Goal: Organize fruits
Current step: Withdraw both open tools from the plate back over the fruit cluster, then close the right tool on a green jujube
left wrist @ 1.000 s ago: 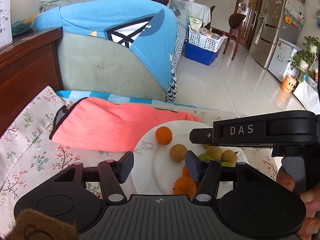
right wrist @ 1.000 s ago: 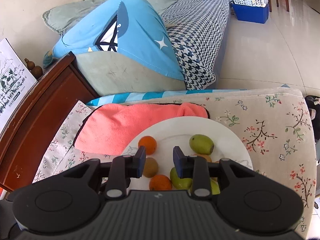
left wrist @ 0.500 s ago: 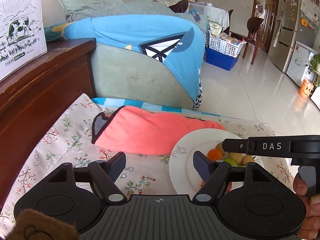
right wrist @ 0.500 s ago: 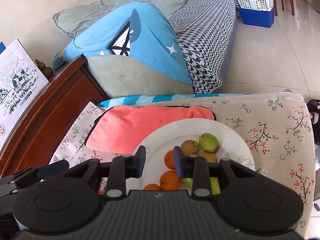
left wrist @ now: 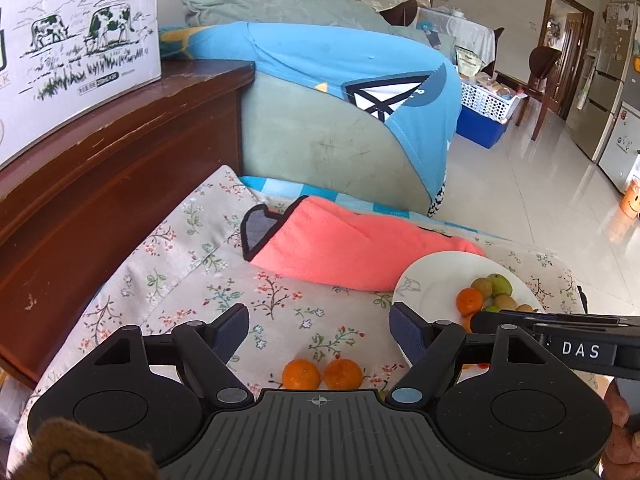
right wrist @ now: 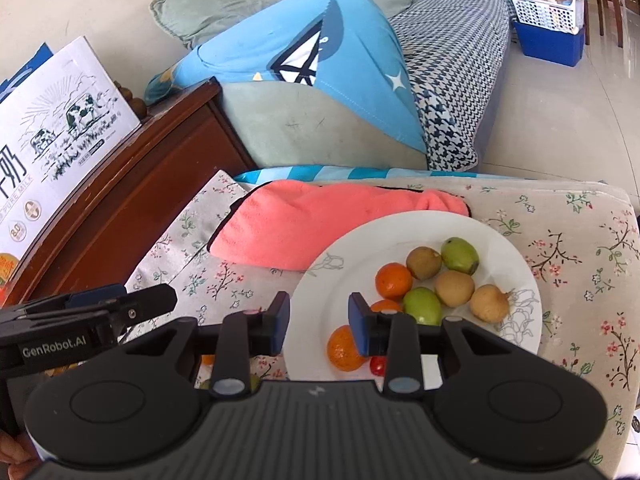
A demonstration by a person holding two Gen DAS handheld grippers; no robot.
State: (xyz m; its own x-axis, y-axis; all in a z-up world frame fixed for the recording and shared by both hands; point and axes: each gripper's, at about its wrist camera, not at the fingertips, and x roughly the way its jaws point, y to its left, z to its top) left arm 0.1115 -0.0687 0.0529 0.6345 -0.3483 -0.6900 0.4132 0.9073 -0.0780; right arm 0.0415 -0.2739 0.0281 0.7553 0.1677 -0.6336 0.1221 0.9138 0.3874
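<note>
A white plate (right wrist: 344,256) on the floral cloth holds oranges (right wrist: 393,279), green fruits (right wrist: 460,255) and brown fruits (right wrist: 455,288). It also shows at the right of the left wrist view (left wrist: 432,276). Two loose oranges (left wrist: 301,374) (left wrist: 343,373) lie on the cloth just under my left gripper (left wrist: 319,324), which is open wide and empty. My right gripper (right wrist: 319,319) is open and empty over the plate's near left rim, next to an orange (right wrist: 342,348) and a small red fruit (right wrist: 377,366).
A folded pink towel (right wrist: 320,220) lies behind the plate. A dark wooden cabinet (left wrist: 100,160) with a milk carton box (left wrist: 72,40) stands at the left. A sofa with a blue cushion (right wrist: 312,52) is beyond the table's far edge.
My left gripper has drawn back to the left, off the plate, and opened wider; two loose oranges now show under it. My right gripper has pulled back and up slightly.
</note>
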